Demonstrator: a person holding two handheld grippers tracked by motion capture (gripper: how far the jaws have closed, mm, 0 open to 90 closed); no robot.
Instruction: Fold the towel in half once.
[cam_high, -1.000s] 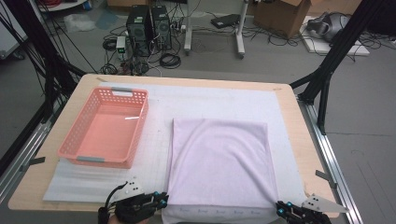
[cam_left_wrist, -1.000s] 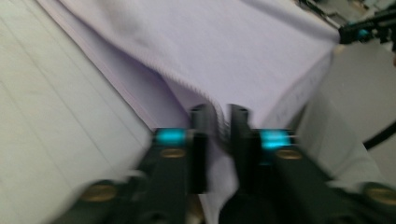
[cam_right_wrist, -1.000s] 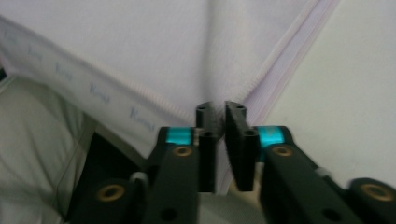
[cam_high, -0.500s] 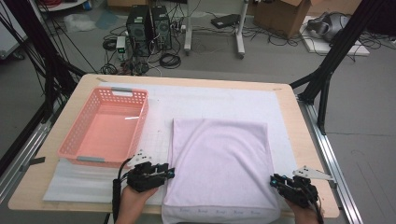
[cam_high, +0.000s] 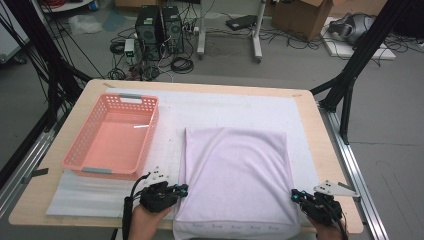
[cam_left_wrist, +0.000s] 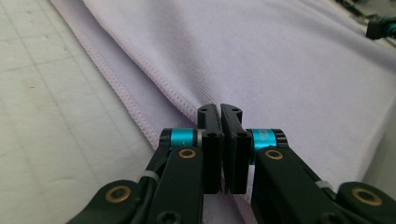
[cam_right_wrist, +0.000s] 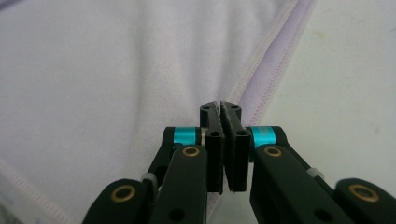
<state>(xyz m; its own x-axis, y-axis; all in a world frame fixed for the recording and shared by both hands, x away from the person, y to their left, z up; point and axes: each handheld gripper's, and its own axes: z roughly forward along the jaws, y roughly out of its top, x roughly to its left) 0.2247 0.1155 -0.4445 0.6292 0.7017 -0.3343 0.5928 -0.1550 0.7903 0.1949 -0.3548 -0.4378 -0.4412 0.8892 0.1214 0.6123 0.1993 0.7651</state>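
Cloth: a pale lilac towel (cam_high: 235, 180) lies folded flat on the white mat (cam_high: 235, 107), on the near right half of the table (cam_high: 320, 150); its near hem hangs just over the table's front edge.
Long axis: it runs from the front edge toward the far edge, a little longer than wide.
Left gripper (cam_high: 181, 189): at the towel's left edge near the front corner, jaws together, having just closed; the left gripper view (cam_left_wrist: 219, 108) shows them pinching up a small ridge at the stitched hem.
Right gripper (cam_high: 295, 195): at the towel's right edge, jaws together and just closed too; the right gripper view (cam_right_wrist: 220, 105) shows the hem gathered at the tips.
Hard to see: how much fabric sits between the pads; both hands are cut off by the frame's bottom.
Around: a pink basket (cam_high: 75, 155) stands on the left half of the table, well apart from the towel.
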